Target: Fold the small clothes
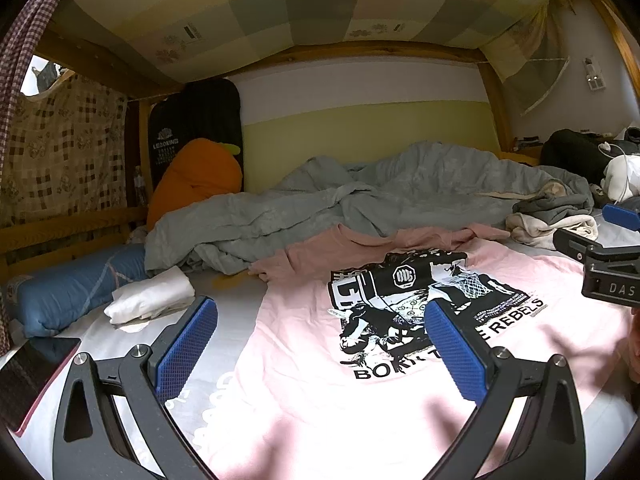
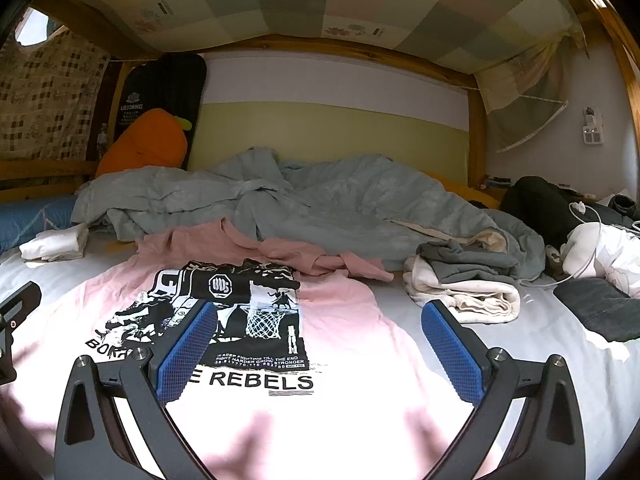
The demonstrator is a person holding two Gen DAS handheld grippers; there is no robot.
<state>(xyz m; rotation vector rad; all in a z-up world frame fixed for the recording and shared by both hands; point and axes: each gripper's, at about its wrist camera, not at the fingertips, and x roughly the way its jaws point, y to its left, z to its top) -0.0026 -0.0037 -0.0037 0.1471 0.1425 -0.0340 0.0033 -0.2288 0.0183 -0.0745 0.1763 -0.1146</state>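
A pink T-shirt [image 2: 352,320] with a black-and-white basketball print lies spread flat on the bed [image 2: 540,328], its printed side up. The left hand-held gripper [image 1: 320,344] hovers over the shirt's left part, blue pads spread wide, holding nothing. The right hand-held gripper [image 2: 320,344] hangs over the shirt's right part, likewise spread and empty. At 12 o'clock beyond the shirt lies a rumpled grey duvet [image 2: 312,204]. At 2 o'clock sits a folded pile [image 2: 464,284], perhaps towels or clothes.
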